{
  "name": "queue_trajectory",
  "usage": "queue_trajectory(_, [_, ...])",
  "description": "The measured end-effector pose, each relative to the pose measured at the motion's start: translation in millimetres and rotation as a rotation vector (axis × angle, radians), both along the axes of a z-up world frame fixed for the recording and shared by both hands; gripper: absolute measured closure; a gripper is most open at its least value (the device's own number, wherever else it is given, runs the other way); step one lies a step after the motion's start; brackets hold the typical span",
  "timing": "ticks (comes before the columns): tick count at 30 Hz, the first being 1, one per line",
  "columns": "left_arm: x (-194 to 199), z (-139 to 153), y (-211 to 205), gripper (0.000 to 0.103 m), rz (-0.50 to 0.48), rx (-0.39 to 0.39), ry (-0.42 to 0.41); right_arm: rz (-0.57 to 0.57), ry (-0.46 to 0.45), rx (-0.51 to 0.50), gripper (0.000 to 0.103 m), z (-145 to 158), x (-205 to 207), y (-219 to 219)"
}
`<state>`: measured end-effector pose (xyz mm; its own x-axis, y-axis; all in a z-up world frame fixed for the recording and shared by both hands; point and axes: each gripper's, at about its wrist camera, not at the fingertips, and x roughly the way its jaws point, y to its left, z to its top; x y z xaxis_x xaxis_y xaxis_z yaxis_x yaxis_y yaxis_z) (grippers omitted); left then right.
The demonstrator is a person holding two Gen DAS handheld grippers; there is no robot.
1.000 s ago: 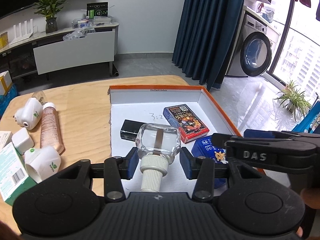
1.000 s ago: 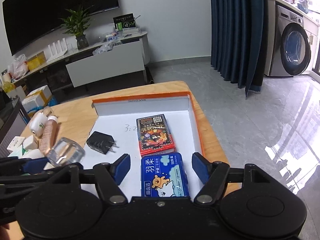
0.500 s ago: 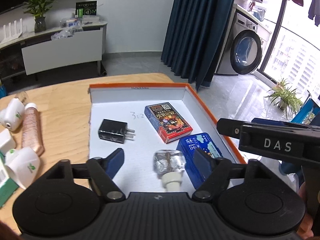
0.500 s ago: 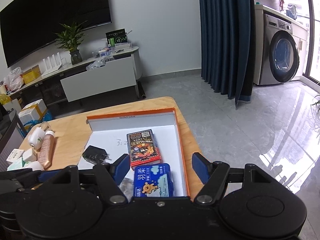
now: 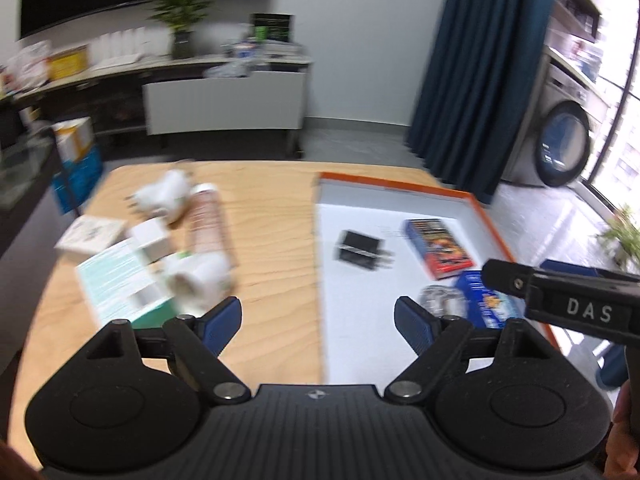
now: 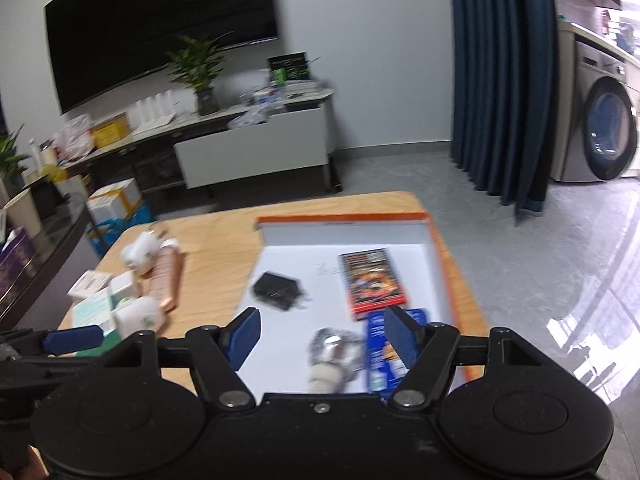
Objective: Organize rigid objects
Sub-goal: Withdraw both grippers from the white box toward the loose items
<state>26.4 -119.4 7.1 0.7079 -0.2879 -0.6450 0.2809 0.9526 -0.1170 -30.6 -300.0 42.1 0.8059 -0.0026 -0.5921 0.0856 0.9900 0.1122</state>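
Observation:
An orange-rimmed white tray [image 5: 400, 184] [image 6: 344, 220] holds a black charger [image 5: 360, 250] [image 6: 278, 290], a red card box [image 5: 438, 248] [image 6: 374, 280] and a blue tin [image 5: 492, 308] [image 6: 374, 344]. A clear glass bottle [image 5: 442, 300] [image 6: 334, 346] with a white cap lies beside the tin on its left. My left gripper [image 5: 318, 316] hangs over the tray's left edge; its jaws are opening with nothing between them. My right gripper [image 6: 324, 326] stands open above the bottle and tin, holding nothing.
On the wooden table [image 5: 272, 200] left of the tray lie a pink tube [image 5: 208, 220], white plastic pieces [image 5: 200, 284], a small white box [image 5: 150, 240] and a green-and-white carton [image 5: 120, 280]. A TV bench, a curtain and a washing machine stand beyond.
The left gripper let go of the glass bottle, which now lies in the tray by the blue tin. Its jaws opened wide and it pulled back leftward. The right gripper drew back too.

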Motion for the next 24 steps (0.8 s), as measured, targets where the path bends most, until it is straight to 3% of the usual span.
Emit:
queue_trajectory(15, [-9,2,78,0.016,0.213,-0.007,0.005,0.178,0.041,-0.017,0.022,-10,6,81])
queue_trajectory(24, [27,-9,108,0.014,0.383,-0.016,0.049,0.192,0.059,-0.017,0.022,-20,12,84])
